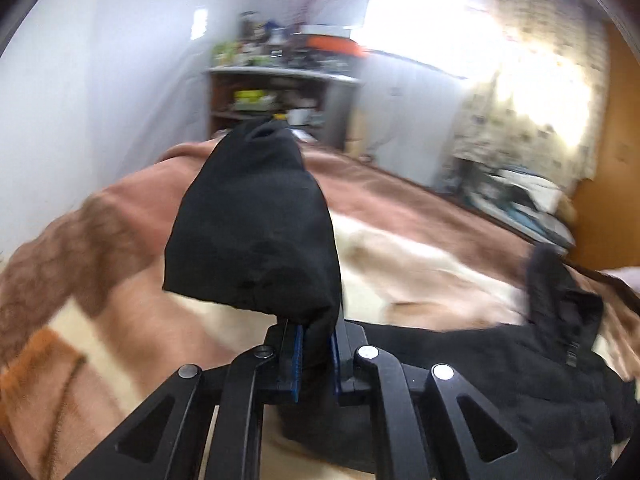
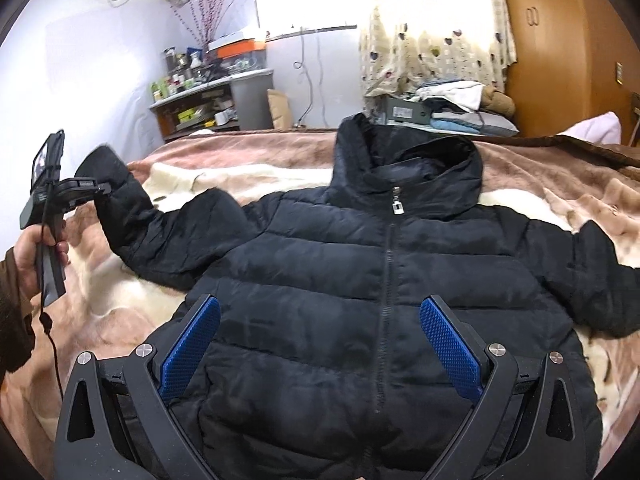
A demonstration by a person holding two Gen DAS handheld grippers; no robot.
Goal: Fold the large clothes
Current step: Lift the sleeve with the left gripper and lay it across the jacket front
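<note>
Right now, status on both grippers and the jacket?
Left gripper shut on sleeve cuff, lifted off the blanket. Right gripper open, above black puffer jacket, zipped, front up. Nothing in the way.

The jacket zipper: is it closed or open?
Closed. The zipper runs shut down the jacket front, its pull up at the collar. Its bottom end is hidden between the right claw's fingers.

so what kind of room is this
Most likely a lived-in bedroom: the black puffer jacket lies on a bed with a plush brown blanket, beside a curtained window and a wooden wardrobe.
</note>
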